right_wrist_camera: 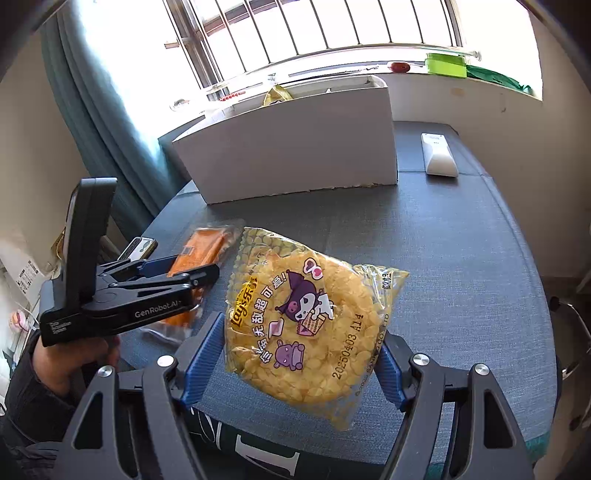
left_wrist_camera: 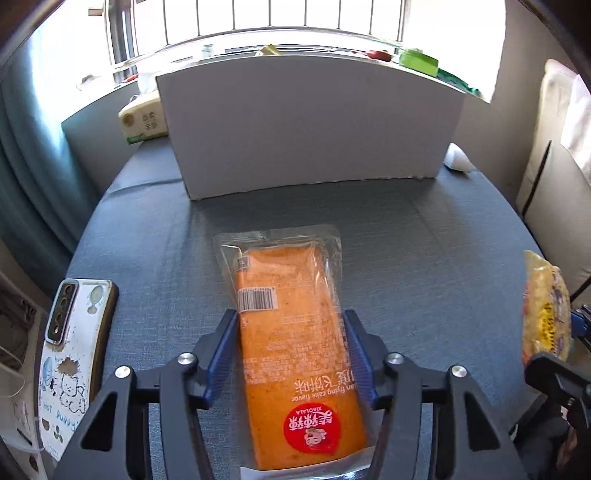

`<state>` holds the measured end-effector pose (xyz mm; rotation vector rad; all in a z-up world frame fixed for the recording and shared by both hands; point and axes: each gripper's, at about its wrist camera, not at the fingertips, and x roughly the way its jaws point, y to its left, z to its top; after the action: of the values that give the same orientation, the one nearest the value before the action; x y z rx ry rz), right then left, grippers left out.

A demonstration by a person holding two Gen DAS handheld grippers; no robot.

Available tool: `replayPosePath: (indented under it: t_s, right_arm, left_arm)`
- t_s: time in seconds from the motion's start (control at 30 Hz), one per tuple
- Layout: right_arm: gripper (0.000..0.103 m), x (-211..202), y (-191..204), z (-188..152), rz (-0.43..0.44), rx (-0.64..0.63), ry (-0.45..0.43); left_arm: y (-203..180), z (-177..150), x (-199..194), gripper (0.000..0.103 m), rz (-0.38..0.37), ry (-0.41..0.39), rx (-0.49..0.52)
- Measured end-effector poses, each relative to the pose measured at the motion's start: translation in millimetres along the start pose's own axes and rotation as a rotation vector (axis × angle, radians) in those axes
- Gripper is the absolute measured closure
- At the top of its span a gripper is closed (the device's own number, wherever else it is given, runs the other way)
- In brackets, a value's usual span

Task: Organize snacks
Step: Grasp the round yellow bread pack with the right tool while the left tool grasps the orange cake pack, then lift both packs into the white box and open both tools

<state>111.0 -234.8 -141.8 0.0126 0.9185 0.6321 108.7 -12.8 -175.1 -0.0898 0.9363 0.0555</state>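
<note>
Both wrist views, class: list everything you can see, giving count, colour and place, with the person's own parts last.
orange snack packet: one, orange, table centre, between left tool's pads
yellow chip bag: one, yellow, between right tool's pads
white box: one, white, table's far side
phone: one, white case, table's left edge
remote: one, white, right of box
tissue pack: one, pale yellow, left of box
table: one, blue-grey
left tool: one, black, blue pads
right tool: one, black, blue pads
hand: one, dark sleeve, holding left tool

Daylight enters through the barred window, blown out to white in both views. Table evenly lit, shadows soft. Fisheye bending and dark vignette at edges; focus sharp.
</note>
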Motion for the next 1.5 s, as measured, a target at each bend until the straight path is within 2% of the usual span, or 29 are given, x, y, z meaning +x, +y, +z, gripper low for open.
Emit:
replayPosePath:
  t_s: [0.07,0.27,0.4,0.63,0.87,1.03,1.17,1.2,1.23,1.27,1.3,1.33,1.4,1.43,1.5]
  right_arm:
    - [0.025,-1.5,1.0,-0.1,-0.003,-0.001,-0.004]
    - [0.025,-4.7,1.3,1.4,0.002,0.008,-0.015]
    - [0.025,-12.4,-3.8,18.6,0.009,0.003,-0.056]
    - [0.025,-28.4,-10.0,98.2,-0.011,-0.047,-0.203]
    - [0.025,-18.0,-12.6,183.9,-0.003,-0.064,-0.267]
    - [0.025,8.0,-8.5,227.9,-0.024,-0.092,-0.264]
    - [0.025,37.0,-14.0,250.0,-0.042,-0.080,-0.232]
    - [0.025,43.9,-16.7,254.2,-0.051,-0.076,-0.220]
    - [0.022,50.1,-19.0,257.2,-0.056,-0.072,-0.210]
    - [0.020,55.4,-21.4,259.3,-0.059,-0.068,-0.202]
    - [0.012,60.3,-23.8,261.0,-0.067,-0.066,-0.192]
    - [0.011,62.7,-25.8,261.1,-0.087,-0.062,-0.195]
    - [0.008,63.0,-29.4,259.3,-0.090,-0.059,-0.209]
    - [0.000,62.5,-30.6,257.4,-0.079,-0.057,-0.211]
    - [0.000,58.3,-31.6,252.9,-0.062,-0.050,-0.224]
  left_arm:
    - [1.8,-0.1,-5.4,0.044,-0.052,-0.016,-0.006]
    - [-1.8,9.2,-42.7,0.044,-0.084,-0.142,0.017]
    - [1.2,30.9,-65.7,0.044,-0.103,-0.234,0.024]
    - [8.9,106.2,-76.8,0.044,-0.062,-0.328,0.021]
    - [17.4,178.2,-69.7,0.044,-0.037,-0.372,-0.010]
    - [24.8,216.9,-45.8,0.044,-0.004,-0.359,-0.019]
    - [31.1,233.3,-25.9,0.043,0.013,-0.334,-0.028]
    - [32.6,236.4,-20.9,0.041,0.018,-0.324,-0.028]
    - [34.1,238.2,-16.7,0.030,0.015,-0.316,-0.029]
    - [35.4,238.7,-13.7,0.012,0.027,-0.309,-0.034]
    - [36.3,237.7,-12.9,0.004,0.044,-0.311,-0.040]
    - [37.1,235.9,-14.8,0.000,0.039,-0.326,-0.042]
    - [36.3,233.7,-18.3,0.000,0.040,-0.337,-0.041]
    - [35.8,232.8,-19.3,0.000,0.043,-0.335,-0.041]
    - [34.8,230.3,-22.8,0.000,0.035,-0.334,-0.050]
